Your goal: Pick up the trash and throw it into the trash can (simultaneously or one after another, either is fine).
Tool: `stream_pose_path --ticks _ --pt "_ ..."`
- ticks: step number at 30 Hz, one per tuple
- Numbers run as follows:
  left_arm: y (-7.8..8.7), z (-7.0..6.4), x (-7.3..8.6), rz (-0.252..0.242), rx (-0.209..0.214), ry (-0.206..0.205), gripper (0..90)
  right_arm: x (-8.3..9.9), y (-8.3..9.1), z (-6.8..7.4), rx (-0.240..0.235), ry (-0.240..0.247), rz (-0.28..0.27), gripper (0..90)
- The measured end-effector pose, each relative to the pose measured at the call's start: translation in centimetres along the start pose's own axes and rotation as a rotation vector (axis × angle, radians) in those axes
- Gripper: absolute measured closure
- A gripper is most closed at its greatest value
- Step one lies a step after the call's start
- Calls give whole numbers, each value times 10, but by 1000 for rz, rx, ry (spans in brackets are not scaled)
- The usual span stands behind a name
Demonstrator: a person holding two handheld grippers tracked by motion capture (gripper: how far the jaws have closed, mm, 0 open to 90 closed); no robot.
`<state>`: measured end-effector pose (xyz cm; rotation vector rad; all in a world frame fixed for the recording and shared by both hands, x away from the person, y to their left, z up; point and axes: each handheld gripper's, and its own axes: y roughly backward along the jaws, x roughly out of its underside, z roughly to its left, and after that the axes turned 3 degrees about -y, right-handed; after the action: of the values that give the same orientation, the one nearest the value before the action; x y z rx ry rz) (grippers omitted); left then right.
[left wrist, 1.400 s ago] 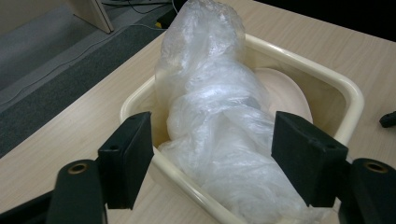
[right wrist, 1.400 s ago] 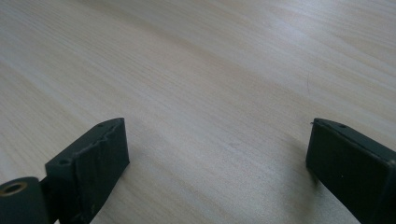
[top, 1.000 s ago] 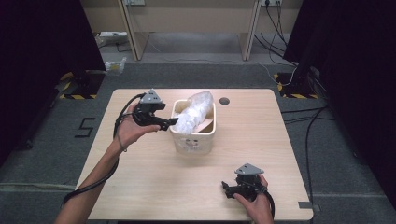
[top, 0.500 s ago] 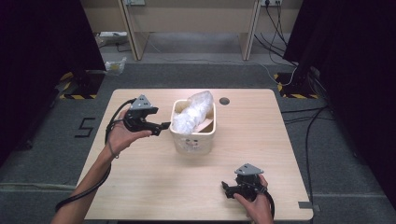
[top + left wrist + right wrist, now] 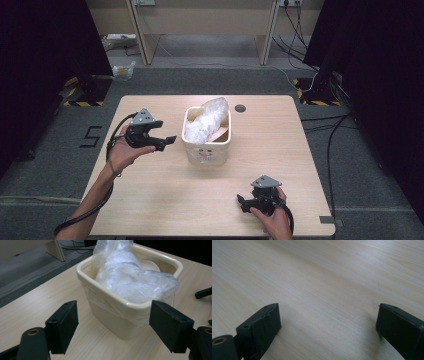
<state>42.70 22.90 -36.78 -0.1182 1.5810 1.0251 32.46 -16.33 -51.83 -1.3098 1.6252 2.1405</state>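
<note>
High view: wooden table [image 5: 165,200], cream bin [image 5: 207,148] standing upright near its middle, a little toward the far edge. Crumpled clear plastic bag [image 5: 206,120] stuffed inside, bulging above the rim and leaning toward the far side. Small dark round hole [image 5: 240,108] in the tabletop just beyond the bin, to its right.

Left gripper [image 5: 167,141] held above the table to the left of the bin, jaws pointed at it, near but apart from its wall. Released, jaws spread wide, nothing between them. Left hand [image 5: 125,152] wrapped around the grip, cable looping back along the forearm.

Left gripper view: bin [image 5: 112,307] seen ahead between the two black jaws, plastic bag [image 5: 132,277] heaped over the near rim, a film of plastic clinging to the outer wall below the lip. Pale rounded shape behind the bag, possibly a lid or cup, too hidden to tell.

Right gripper [image 5: 242,203] low near the front right of the table, well apart from the bin, gripped by the right hand [image 5: 272,220]. Right gripper view: jaws parted wide over bare wood grain [image 5: 324,290], holding nothing, apparently close to the tabletop.
</note>
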Motion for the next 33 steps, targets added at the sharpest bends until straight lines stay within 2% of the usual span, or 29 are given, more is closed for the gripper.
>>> stream_pose_path --ticks 6,12,18,27,28,33 --pt "1 -2 7 3 -11 -7 226 0 0 0 0 0 1 61" --pt "3 -4 17 -4 -10 5 226 0 0 0 1 2 1 61" --pt "2 -5 31 16 -18 5 225 0 0 0 1 3 0 61" --pt "-7 -3 65 28 -26 34 225 0 -1 0 0 7 -3 61" --pt "-7 -3 65 28 -26 34 226 0 -1 0 0 6 -4 60" --pt "-14 -5 84 57 -22 44 225 0 0 0 1 8 -2 60"
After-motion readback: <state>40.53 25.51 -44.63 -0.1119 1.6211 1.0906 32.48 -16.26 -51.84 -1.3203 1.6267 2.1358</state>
